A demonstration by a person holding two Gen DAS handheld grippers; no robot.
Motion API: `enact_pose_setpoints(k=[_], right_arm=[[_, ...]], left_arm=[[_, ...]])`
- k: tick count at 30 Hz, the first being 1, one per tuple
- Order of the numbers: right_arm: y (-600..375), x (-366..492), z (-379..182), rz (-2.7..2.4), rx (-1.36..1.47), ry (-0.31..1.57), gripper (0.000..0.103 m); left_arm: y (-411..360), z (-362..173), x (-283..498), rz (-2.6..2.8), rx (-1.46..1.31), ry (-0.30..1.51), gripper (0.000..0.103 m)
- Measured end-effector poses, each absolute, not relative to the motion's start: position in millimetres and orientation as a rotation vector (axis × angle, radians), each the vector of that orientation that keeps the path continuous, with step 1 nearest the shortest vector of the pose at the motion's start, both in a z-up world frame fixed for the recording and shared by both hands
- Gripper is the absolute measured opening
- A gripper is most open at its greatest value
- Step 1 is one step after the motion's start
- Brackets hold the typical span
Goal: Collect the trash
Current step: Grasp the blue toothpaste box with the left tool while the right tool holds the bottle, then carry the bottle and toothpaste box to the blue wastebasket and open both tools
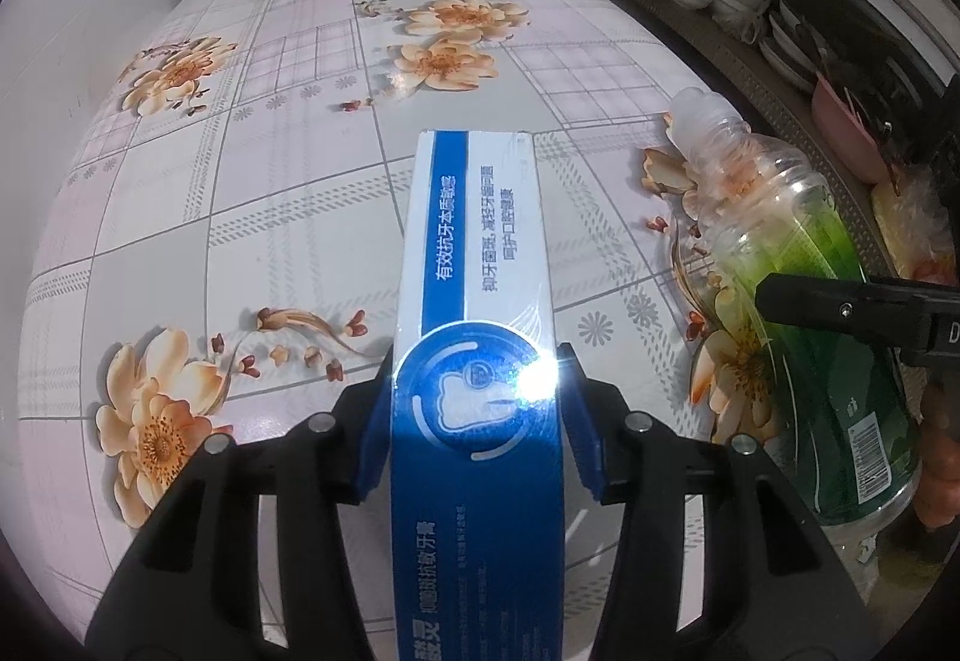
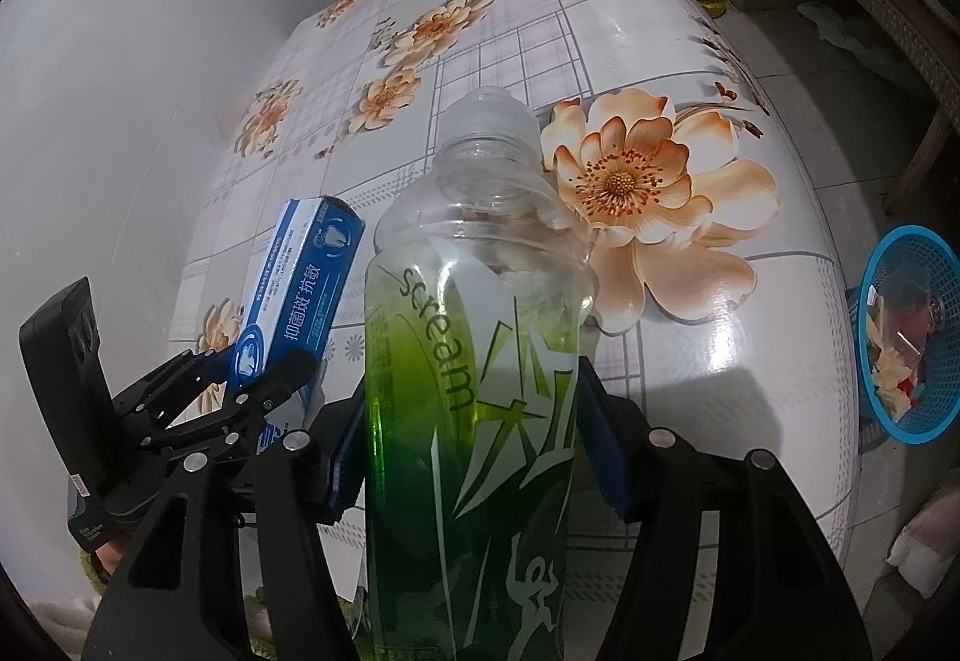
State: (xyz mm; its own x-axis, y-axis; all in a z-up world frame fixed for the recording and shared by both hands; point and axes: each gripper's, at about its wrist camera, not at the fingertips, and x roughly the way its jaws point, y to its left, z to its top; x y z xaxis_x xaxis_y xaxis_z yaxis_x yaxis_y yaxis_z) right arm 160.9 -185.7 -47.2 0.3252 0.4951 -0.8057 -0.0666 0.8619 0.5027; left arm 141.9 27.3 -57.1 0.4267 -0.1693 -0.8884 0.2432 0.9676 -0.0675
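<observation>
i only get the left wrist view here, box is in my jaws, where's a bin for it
Observer: A blue mesh basket stands on the floor off the table's right edge, seen only in the right wrist view.
Operator: anything in it already
Observer: Yes, some scraps lie inside; what they are is too small to tell.
Operator: i see a bottle at my right edge, is it held or lying there
Observer: Held. The right gripper has its blue pads on both sides of the green bottle, cap pointing away.
Operator: and my box from over there
Observer: The toothpaste box sticks up out of the left gripper, clear of the table.
</observation>
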Motion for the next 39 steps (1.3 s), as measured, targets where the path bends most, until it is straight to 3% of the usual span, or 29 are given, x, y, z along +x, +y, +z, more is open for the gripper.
enact_pose_setpoints(k=[21,39], right_arm=[[-189,159,-45,0.39,0.435,1.184,0.059],[-227,132,-34,0.417,0.608,1.085,0.058]], left_arm=[[26,-58,140,-0.25,0.109,1.081,0.043],[3,-18,135,-0.396,0.038,0.995,0.043]])
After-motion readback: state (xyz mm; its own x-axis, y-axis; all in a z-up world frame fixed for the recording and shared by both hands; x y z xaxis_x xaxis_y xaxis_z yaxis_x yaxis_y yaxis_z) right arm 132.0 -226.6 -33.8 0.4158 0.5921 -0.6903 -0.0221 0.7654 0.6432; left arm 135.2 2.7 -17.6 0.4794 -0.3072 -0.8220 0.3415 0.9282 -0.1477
